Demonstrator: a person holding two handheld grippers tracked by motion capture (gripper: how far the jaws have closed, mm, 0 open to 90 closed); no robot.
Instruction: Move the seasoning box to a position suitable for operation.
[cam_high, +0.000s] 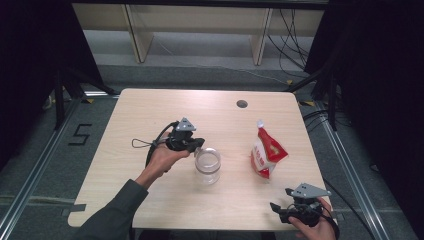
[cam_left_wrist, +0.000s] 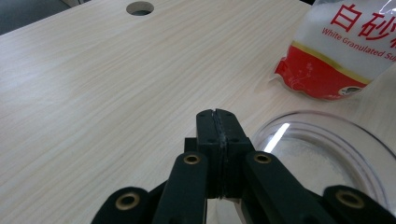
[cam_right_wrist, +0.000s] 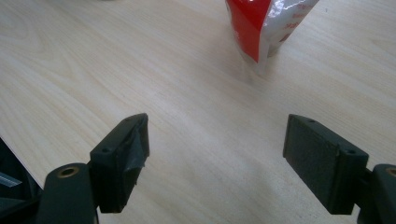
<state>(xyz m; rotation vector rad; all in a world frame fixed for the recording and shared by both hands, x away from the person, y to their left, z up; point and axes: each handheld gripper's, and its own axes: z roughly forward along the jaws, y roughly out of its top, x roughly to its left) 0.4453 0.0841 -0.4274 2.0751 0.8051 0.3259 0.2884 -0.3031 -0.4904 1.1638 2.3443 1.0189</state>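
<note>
Light wood surface w/ a round cable hole at the far side, right of centre. It sits on a grey floor with metal rails; pale shelving stands beyond the far edge, black cables trail at far right.

Red-and-white bag of granulated sugar stands upright on the right half, top corner pointing to the far side. Nothing touches it; bare wood all round. In the left gripper view the bag stands beyond the jar.

Clear glass jar stands upright near the centre, mouth open, left of the bag and well apart from it. In the left gripper view its rim is just right of the jaw tips.

Left hand-held gripper is held just left of and above the jar's rim, at its far-left side, pointing right. Jaws clenched flat on each other, nothing between them; can't tell if they touch the glass. Its cable loops on the wood to the left.

Right hand-held gripper is at the near right corner, near side of the bag and apart from it. Jaws released wide, only bare wood between; the bag's bottom is straight ahead, unobstructed.
</note>
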